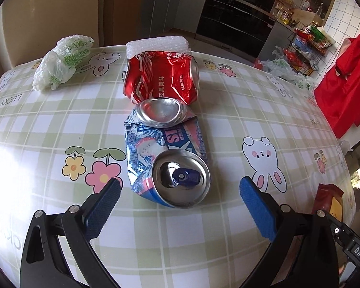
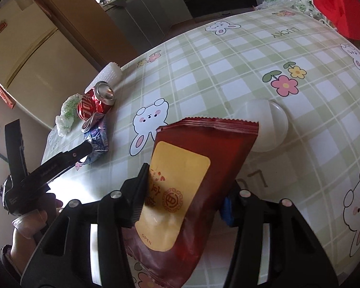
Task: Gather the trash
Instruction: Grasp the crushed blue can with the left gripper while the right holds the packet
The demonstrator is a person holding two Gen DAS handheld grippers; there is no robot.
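A crushed blue can point(image 1: 165, 158) lies on the checked tablecloth, its opened top toward me. My left gripper point(image 1: 180, 184) stands open, its blue pads either side of that top without touching it. Just behind lies a crushed red can point(image 1: 160, 79), then a folded white foam sheet point(image 1: 158, 44). A crumpled white-green plastic bag point(image 1: 60, 62) sits at the far left. In the right wrist view my right gripper point(image 2: 187, 187) is shut on a dark red snack wrapper point(image 2: 194, 182) with a yellow label, held above the table. Both cans point(image 2: 97, 120) show at the left there.
A white round lid or cup point(image 2: 268, 124) lies on the table point(image 2: 228, 72) just behind the wrapper. A hand point(image 2: 28, 220) holds the left gripper at the left edge. Past the table's far edge are kitchen cabinets, a wire rack point(image 1: 304, 48) and red cloth point(image 1: 348, 76).
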